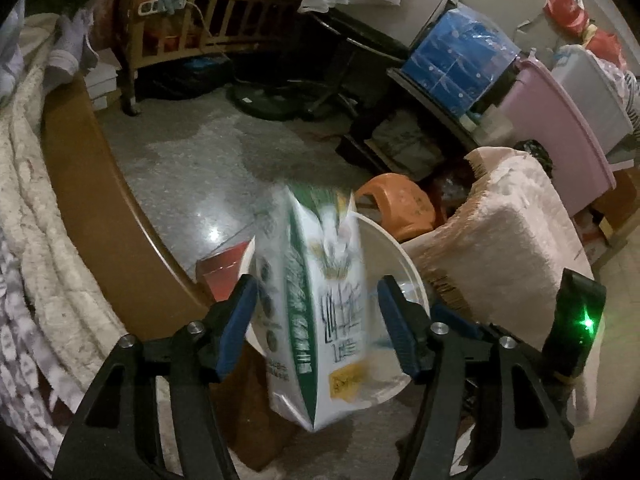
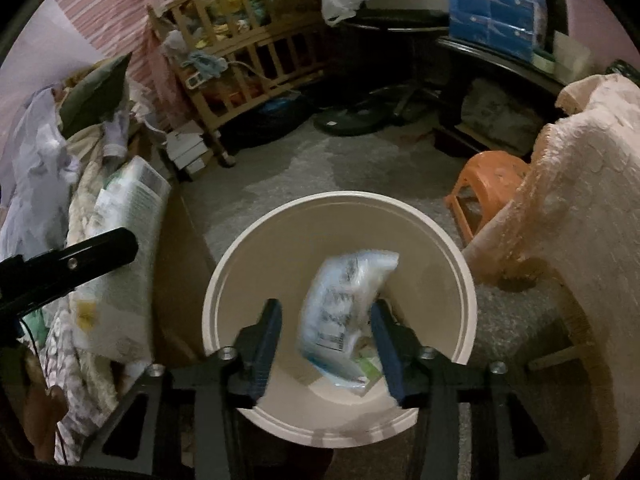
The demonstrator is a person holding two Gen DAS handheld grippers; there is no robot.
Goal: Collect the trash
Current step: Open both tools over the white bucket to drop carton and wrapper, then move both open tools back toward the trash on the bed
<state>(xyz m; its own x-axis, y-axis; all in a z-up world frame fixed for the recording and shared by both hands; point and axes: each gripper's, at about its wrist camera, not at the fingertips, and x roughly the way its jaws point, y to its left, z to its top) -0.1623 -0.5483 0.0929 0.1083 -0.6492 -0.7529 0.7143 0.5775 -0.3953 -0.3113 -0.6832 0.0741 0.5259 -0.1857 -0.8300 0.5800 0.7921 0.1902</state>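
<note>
While both claws stand released, green-white bag [image 1: 320, 312] between left claw [image 1: 316, 320], blue wrapper [image 2: 344, 316] between right claw [image 2: 326, 340], above bin [image 2: 248, 252].

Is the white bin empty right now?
No. A blurred clear plastic wrapper sits inside the white bin, between the open right gripper's fingers.

Both wrist views steeply downward, close over shared white bin [image 2: 452, 240]

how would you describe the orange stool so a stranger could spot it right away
Start at the round white bin on the floor, then look beyond its rim towards the pink towel-draped furniture. The orange stool stands between them, the only bright orange plastic thing there.
</note>
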